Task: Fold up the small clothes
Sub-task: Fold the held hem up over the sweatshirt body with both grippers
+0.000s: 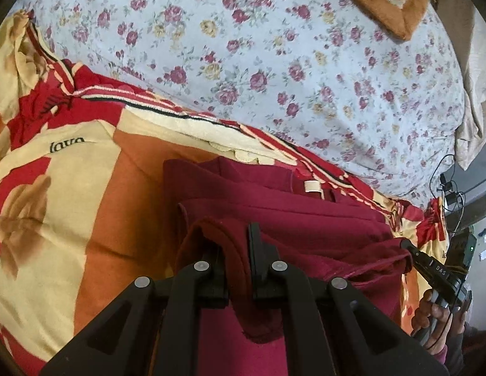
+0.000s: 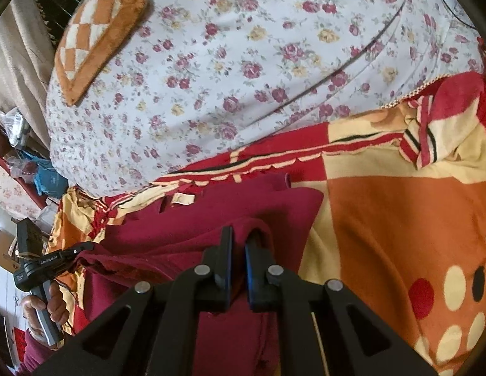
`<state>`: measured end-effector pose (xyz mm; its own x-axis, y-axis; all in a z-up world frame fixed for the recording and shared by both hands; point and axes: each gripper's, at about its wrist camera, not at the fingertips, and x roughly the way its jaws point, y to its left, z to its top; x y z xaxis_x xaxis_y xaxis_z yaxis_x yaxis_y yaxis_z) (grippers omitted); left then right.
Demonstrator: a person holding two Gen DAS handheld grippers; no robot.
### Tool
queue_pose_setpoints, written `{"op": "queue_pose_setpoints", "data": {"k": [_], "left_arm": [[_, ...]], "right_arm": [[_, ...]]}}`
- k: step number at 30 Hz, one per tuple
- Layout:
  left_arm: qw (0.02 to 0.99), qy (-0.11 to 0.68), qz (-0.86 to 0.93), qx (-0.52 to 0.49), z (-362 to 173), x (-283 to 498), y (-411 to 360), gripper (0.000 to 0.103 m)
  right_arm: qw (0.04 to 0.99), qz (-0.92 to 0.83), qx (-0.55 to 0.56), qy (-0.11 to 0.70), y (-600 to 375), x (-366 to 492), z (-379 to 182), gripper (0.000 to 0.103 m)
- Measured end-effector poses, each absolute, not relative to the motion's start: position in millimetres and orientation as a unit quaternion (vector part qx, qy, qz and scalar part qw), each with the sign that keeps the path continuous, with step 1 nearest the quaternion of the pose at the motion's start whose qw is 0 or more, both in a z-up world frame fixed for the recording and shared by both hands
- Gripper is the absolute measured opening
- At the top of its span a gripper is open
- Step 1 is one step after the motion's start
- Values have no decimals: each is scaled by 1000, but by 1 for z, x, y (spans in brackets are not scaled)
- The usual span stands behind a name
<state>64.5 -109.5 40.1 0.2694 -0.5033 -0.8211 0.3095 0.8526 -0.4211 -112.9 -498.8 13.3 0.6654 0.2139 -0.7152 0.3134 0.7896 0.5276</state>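
Observation:
A maroon garment (image 1: 305, 216) with a cream label (image 1: 312, 185) lies partly folded on a red, orange and cream blanket (image 1: 55, 188). My left gripper (image 1: 235, 239) is shut on one raised edge of the cloth, which drapes over its fingers. At the right of this view my right gripper (image 1: 406, 245) pinches the far end of the same edge. In the right wrist view my right gripper (image 2: 239, 234) is shut on the maroon garment (image 2: 211, 213), and the left gripper (image 2: 86, 246) holds the cloth at the left, with a hand (image 2: 53, 300) on its handle.
A floral bedsheet (image 1: 274, 62) covers the bed beyond the blanket. An orange checkered cushion (image 2: 95, 31) lies at the far corner. Cables and a dark device (image 1: 456, 200) sit off the bed's right edge; bags and clutter (image 2: 39, 172) lie off its left side.

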Motion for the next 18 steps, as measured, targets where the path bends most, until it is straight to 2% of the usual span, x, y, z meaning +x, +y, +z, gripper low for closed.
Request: {"op": "queue_pose_setpoints", "data": {"k": [18], "left_arm": [[767, 572, -264, -122, 23, 88, -118, 1]], "right_arm": [[830, -54, 358, 423, -513, -99, -6, 7]]}}
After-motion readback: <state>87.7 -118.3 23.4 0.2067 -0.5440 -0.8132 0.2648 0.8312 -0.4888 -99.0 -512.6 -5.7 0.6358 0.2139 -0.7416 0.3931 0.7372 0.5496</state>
